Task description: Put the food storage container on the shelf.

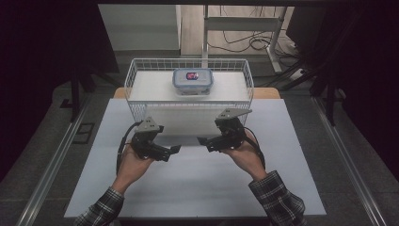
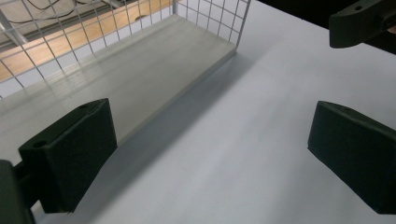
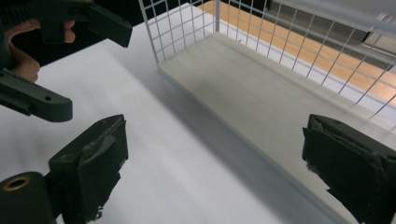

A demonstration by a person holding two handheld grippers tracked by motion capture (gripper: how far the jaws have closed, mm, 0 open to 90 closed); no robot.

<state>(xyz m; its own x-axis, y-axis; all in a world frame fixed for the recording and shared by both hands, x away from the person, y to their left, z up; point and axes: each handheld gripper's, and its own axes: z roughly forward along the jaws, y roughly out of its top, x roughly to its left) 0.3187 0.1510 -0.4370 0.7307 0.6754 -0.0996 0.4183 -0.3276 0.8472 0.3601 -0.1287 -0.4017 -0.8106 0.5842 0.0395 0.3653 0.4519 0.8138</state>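
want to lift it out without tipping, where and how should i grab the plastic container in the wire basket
Grip the container across its two short ends, one set of fingers on each, coming down from above. It lies flat with its lid up inside the wire basket, whose mesh walls seem to block a sideways approach. Its long side runs left to right, so the left gripper and right gripper, both open, could likely take an end each.

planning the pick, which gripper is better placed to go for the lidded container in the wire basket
Right, slightly. The lidded container sits in the wire basket a bit right of centre, and the right gripper is held nearer the basket front than the left gripper. Both are open and empty.
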